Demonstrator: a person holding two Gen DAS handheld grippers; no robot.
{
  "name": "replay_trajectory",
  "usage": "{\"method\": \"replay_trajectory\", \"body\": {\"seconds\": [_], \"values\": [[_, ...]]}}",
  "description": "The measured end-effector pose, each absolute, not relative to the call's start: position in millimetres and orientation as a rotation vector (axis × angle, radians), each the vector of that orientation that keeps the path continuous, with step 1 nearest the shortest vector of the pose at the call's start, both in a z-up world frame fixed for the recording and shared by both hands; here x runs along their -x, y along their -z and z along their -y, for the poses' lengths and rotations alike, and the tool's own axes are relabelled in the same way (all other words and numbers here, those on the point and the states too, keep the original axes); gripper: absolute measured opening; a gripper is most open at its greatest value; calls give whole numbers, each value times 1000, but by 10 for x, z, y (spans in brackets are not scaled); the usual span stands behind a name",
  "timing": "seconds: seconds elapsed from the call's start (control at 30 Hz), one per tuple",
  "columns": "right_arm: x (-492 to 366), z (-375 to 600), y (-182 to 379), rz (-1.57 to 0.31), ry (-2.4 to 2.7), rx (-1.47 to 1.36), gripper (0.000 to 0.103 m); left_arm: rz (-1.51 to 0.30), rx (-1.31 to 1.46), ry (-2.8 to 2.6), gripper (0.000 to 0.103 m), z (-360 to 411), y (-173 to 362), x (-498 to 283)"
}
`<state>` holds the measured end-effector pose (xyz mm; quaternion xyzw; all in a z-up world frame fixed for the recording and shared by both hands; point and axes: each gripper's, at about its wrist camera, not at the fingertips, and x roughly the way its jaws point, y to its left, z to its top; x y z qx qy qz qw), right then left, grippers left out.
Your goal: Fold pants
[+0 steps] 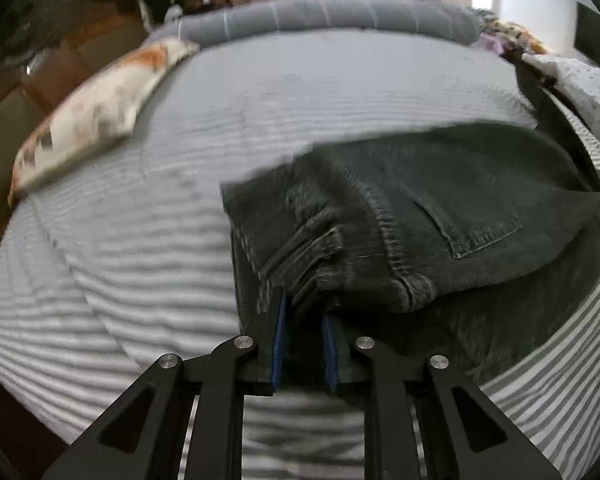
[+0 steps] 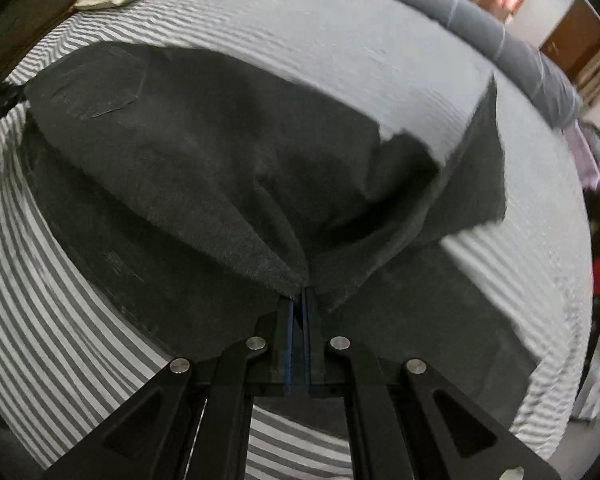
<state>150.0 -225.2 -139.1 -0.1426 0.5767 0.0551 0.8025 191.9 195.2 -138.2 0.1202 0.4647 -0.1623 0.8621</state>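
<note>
Dark grey jeans [image 1: 440,208] lie on a grey-and-white striped bed [image 1: 140,240]. In the left wrist view my left gripper [image 1: 304,312] is shut on the waistband end of the jeans, near the fly and back pocket, and holds it lifted off the bed. In the right wrist view my right gripper [image 2: 299,300] is shut on a bunched fold of the jeans [image 2: 204,168], which hang from it over a lower layer of denim on the bed [image 2: 380,60]. The other gripper's black arm [image 1: 556,120] shows at the far right of the left wrist view.
A white and orange pillow [image 1: 96,108] lies at the bed's left side. A grey rolled blanket [image 1: 324,12] runs along the far edge. Clothes are piled at the far right corner [image 1: 512,36]. A wooden headboard [image 1: 60,64] stands at left.
</note>
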Motion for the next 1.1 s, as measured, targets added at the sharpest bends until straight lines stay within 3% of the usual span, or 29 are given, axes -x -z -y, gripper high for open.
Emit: {"method": "replay_trajectory", "body": {"seconds": [0.17,0.23,0.33,0.63,1.1], "values": [[-1518,2226,1560,-1236,-63,266,9,-1054,-91,313,25,-2178,1394,-1870],[-1490,2239,1535,-1228,-60,217,18,-1079,32,291,42,-2343,1323,-1833],[-1419,2287,1403,-1194,-50,142,25,-1068,245,279,52,-2549,1202,-1718],[-909,2317,1212,-1122,22,-85,29,-1143,677,346,53,-2425,1346,-1773],[-1401,2421,1294,-1079,200,-63,29,-1112,851,276,53,-2443,1666,-2012]]}}
